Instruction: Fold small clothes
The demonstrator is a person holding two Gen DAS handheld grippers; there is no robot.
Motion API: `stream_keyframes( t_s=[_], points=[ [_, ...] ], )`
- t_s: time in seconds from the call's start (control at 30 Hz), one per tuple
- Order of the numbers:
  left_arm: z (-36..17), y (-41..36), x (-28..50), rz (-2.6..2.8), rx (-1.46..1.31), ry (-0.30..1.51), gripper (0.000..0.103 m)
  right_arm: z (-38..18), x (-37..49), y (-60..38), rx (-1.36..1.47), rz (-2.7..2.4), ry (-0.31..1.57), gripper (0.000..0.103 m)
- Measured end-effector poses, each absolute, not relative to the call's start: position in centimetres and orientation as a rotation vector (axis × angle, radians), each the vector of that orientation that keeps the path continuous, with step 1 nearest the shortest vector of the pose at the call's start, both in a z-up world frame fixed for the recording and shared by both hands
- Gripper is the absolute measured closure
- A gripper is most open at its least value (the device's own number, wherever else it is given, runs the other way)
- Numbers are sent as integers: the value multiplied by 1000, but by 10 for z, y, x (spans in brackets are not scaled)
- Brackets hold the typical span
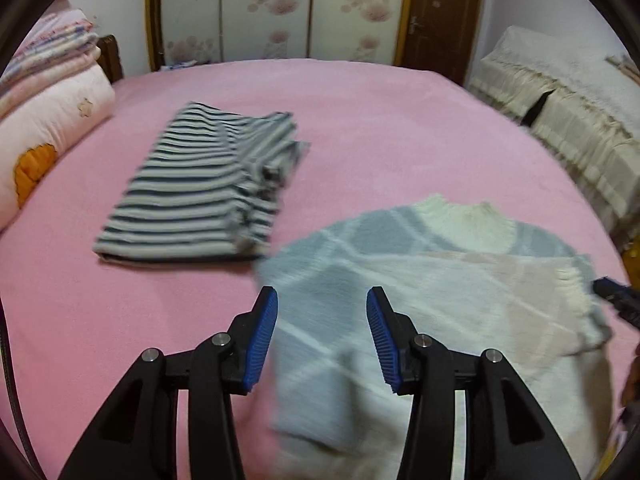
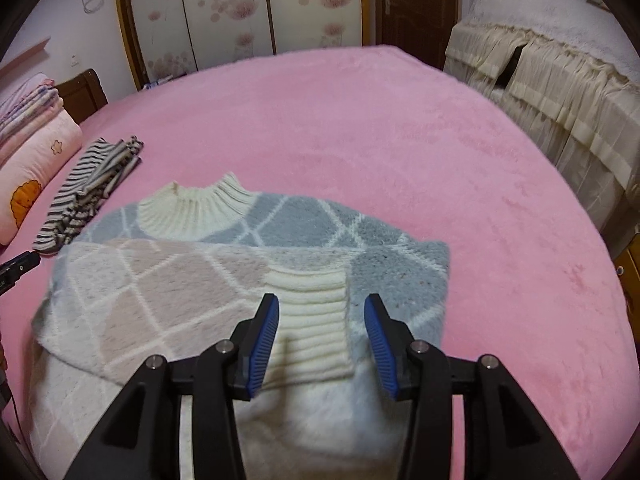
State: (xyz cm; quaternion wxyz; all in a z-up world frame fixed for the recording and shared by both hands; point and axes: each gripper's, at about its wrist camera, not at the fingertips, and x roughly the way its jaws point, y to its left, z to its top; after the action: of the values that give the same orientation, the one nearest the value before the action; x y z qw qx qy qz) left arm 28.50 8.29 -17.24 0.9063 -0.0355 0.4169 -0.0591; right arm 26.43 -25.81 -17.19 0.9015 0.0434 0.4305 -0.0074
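Sweater in grey, cream and pale pink diamonds lies flat on the pink bed, collar pointing toward the wardrobe. From the left wrist view, the left gripper hangs just above the sweater's left edge, its 2 blue pads apart with nothing pinched between them. A striped garment sits folded further up the bed, close beside the sweater's shoulder. Stacked quilts rest at the headboard side, and the tip of the right gripper pokes in at the right edge.

From the right wrist view, the right gripper stands open over a sleeve folded across the sweater's chest, the ribbed cream cuff lying between the pads but not squeezed by them. The striped garment lies to the left, touching the sweater's shoulder. A cream-covered piece of furniture stands beyond the bed on the right.
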Motion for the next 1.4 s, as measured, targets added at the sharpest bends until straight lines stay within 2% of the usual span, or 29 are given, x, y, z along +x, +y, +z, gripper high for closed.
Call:
stream_keyframes(
  t_s=[0.1,0.2,0.27,0.37,0.5,0.53,0.6,0.63,0.67,0.73,0.8,0.9,1.0,1.07,1.27,1.4],
  points=[
    [-184,63,271,-149,-91,890,58,-174,256,-234,89,42,893,62],
    [-209,52,265,-86,-60,951,58,-185,258,-211,64,69,919,71],
    [-224,55,258,-29,-47,982,72,-199,262,-207,24,27,942,80],
    [-231,64,251,-39,-42,969,76,-214,266,-227,44,-23,972,82],
    [-226,65,255,-59,-46,986,75,-206,261,-244,111,-6,987,83],
    [-224,66,257,-63,-59,992,74,-201,257,-245,109,-11,989,83],
    [-212,68,254,-79,-96,1002,63,-189,245,-247,128,2,982,79],
    [-206,68,250,-79,-107,996,48,-184,238,-248,139,10,975,79],
    [-196,68,242,-57,-110,977,29,-175,228,-250,150,17,965,79],
    [-175,69,223,-16,-94,916,18,-161,213,-250,155,19,945,79],
    [-157,68,205,-18,-79,885,17,-146,195,-253,157,17,921,78],
    [-134,70,180,-11,-82,864,17,-122,165,-259,184,20,882,71],
    [-113,71,150,3,-91,838,13,-101,133,-262,201,29,848,68],
    [-100,73,129,13,-96,821,10,-89,113,-262,195,30,831,61],
    [-75,73,77,-4,-109,790,9,-62,59,-262,182,37,767,51],
    [-71,77,51,-9,-125,784,9,-53,33,-265,203,38,734,49]
  ],
)
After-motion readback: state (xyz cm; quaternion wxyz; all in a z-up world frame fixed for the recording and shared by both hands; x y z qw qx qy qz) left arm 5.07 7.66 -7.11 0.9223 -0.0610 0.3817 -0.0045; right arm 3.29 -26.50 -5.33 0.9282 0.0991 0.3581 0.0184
